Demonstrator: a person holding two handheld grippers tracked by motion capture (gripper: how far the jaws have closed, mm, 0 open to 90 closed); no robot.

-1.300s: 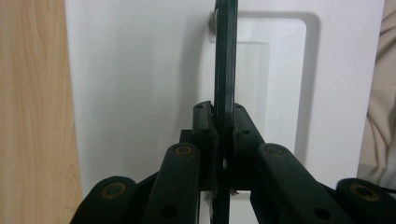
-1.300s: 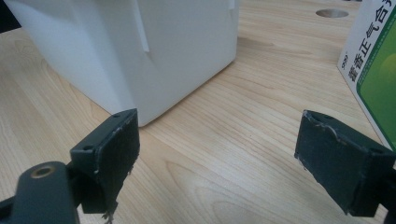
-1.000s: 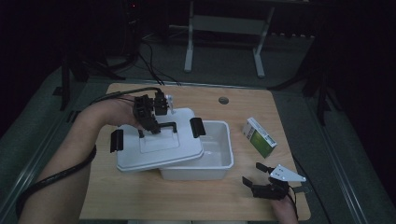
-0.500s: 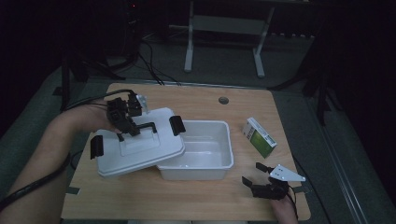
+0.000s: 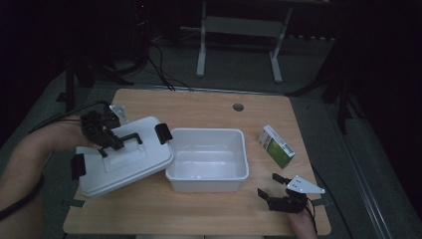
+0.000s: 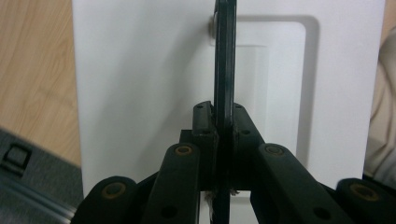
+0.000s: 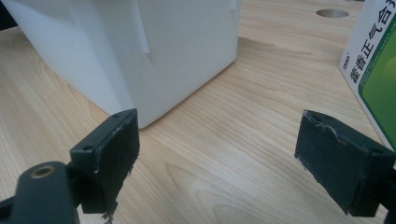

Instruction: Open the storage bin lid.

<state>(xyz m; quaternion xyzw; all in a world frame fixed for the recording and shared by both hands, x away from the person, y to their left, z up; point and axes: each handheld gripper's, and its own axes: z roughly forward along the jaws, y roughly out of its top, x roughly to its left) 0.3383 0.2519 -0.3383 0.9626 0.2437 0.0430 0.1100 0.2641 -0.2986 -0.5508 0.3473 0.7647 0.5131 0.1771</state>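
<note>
Pale woodgrain table (image 5: 199, 107), smooth white rectangular plastic lid (image 5: 124, 162), black handle (image 5: 130, 138) pinched

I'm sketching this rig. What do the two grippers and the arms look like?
Both grippers are black linkages with flat, scuffed pads. The right gripper carries a grey three-cornered plate; a black cable trails from the left gripper. The forearms are bare, no sleeves.

My jaws cover the lower run of the lid's black handle (image 6: 224, 60); lid (image 6: 154, 70) cut off at the top edge; green carton (image 7: 373, 65) cropped at right, its print only partly readable.
</note>
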